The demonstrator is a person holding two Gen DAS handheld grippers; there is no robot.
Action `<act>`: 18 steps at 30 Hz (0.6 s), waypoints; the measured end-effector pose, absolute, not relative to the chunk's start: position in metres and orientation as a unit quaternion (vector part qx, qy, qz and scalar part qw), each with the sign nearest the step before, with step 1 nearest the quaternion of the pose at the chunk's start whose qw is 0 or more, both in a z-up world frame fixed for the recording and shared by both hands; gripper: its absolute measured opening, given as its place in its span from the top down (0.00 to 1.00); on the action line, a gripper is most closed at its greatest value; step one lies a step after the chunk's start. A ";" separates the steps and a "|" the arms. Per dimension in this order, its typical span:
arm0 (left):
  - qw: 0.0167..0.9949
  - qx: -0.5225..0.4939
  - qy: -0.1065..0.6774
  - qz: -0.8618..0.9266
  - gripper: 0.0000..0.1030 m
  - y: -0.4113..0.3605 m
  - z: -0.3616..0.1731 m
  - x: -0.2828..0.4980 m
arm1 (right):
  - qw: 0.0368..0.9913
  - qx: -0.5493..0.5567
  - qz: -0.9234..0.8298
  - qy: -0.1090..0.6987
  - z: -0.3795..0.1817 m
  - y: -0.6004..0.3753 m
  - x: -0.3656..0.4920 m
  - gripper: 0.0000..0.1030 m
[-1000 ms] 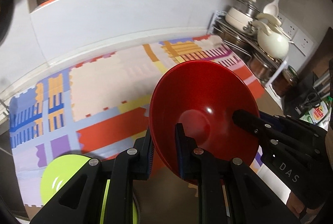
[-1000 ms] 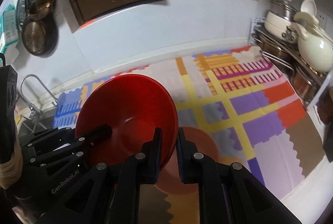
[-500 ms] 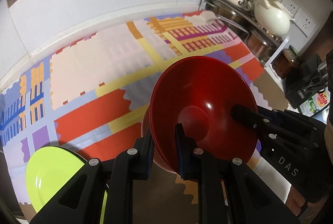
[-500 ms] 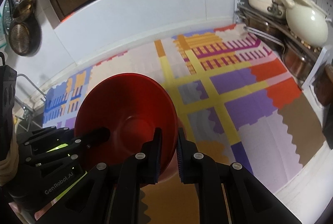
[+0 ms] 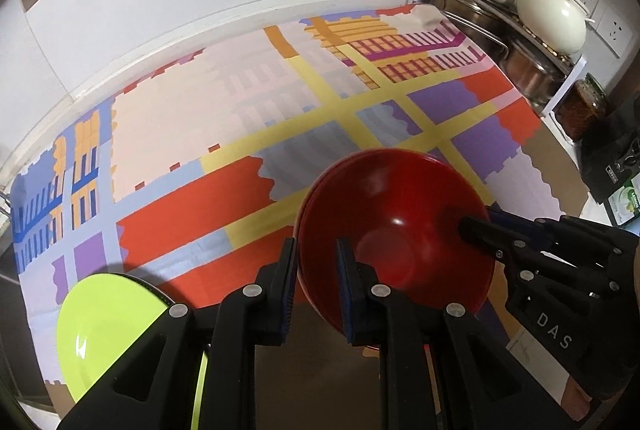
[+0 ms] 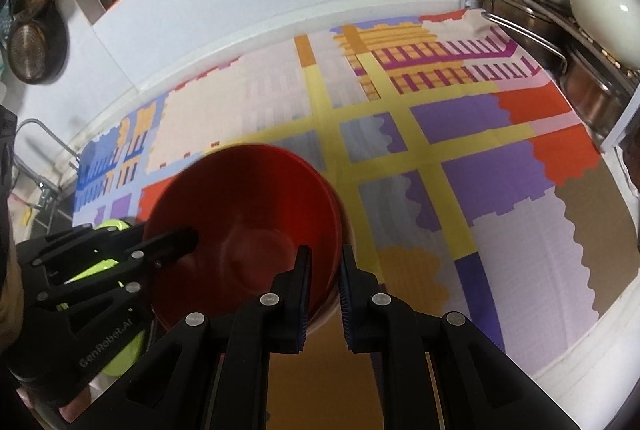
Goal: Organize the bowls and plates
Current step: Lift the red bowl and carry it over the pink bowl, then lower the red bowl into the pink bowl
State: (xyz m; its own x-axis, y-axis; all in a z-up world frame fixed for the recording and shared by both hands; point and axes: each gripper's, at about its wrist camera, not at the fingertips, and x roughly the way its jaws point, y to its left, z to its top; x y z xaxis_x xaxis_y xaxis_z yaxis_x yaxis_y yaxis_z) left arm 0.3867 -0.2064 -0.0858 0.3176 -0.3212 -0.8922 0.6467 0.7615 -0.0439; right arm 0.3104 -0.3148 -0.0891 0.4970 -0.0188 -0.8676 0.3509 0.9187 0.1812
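Above a patchwork-covered bench (image 5: 240,118), both hand-held grippers, left (image 5: 317,262) and right (image 6: 323,270), clamp one red bowl's (image 5: 400,226) rim, seemingly nesting it onto another bowl beneath; release likely follows.

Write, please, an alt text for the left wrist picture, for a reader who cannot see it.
The left gripper and the right gripper hold one red bowl by opposite sides of its rim, low over a second red bowl on a colourful patterned mat. A lime green plate lies at lower left; cream pots stand on a rack at upper right.
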 end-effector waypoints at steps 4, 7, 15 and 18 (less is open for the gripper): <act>0.794 0.163 0.500 -0.304 0.76 -0.204 -0.088 0.388 | 0.850 0.157 -0.108 0.491 -0.093 -0.311 0.311 0.86; 0.797 0.163 0.498 -0.300 0.71 -0.202 -0.088 0.389 | 0.853 0.156 -0.108 0.487 -0.093 -0.311 0.311 0.84; 0.811 0.157 0.479 -0.296 0.43 -0.194 -0.079 0.389 | 0.857 0.140 -0.120 0.481 -0.088 -0.307 0.310 0.57; 0.822 0.152 0.461 -0.298 0.35 -0.189 -0.073 0.387 | 0.859 0.149 -0.129 0.473 -0.084 -0.307 0.308 0.56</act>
